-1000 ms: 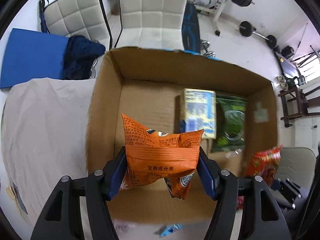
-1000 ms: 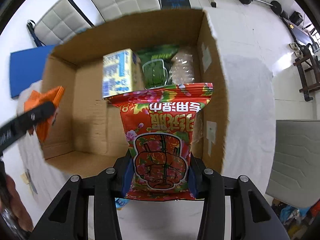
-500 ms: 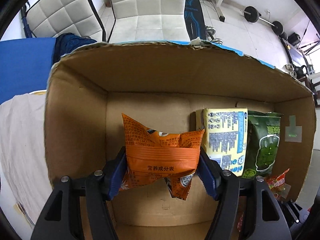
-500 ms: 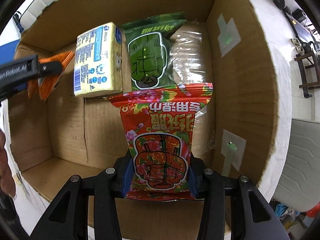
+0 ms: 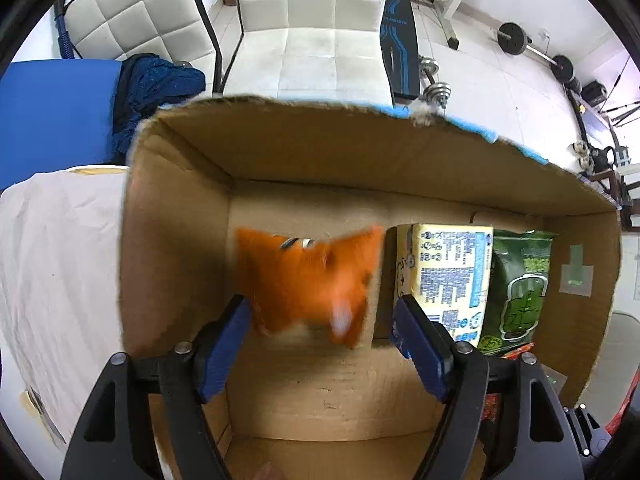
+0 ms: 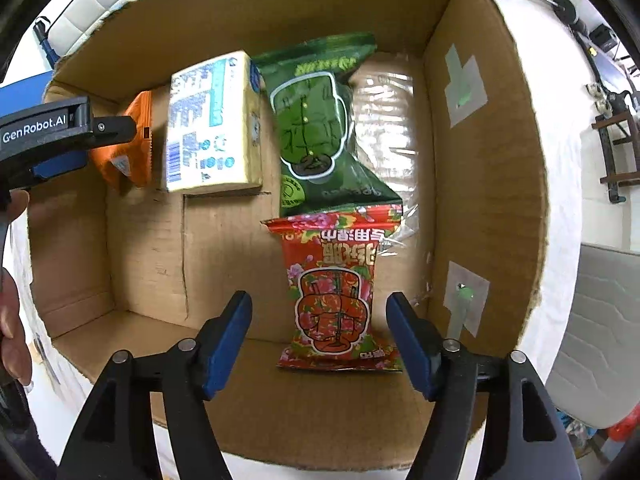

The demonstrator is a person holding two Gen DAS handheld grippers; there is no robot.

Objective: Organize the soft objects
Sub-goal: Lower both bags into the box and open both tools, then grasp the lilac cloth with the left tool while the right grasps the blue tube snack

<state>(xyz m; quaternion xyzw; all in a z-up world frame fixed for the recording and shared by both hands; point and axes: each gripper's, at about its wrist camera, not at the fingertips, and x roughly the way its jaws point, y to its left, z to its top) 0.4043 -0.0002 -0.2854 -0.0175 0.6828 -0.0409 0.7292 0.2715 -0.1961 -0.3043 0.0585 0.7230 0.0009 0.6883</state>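
Observation:
An open cardboard box holds a yellow pack, a green pouch and a clear bag. My left gripper is open inside the box; an orange packet, blurred, is dropping clear of its pads beside the yellow pack. My right gripper is open; a red flowered packet lies on the box floor between its fingers, below the green pouch.
White padded chairs stand behind the box. A blue pad and dark blue cloth are at the left. The box sits on a pale cloth-covered table. Gym weights lie on the floor beyond.
Both grippers moved down into the box and opened. The orange packet left the left gripper and is falling; the red packet left the right gripper and lies on the box floor.

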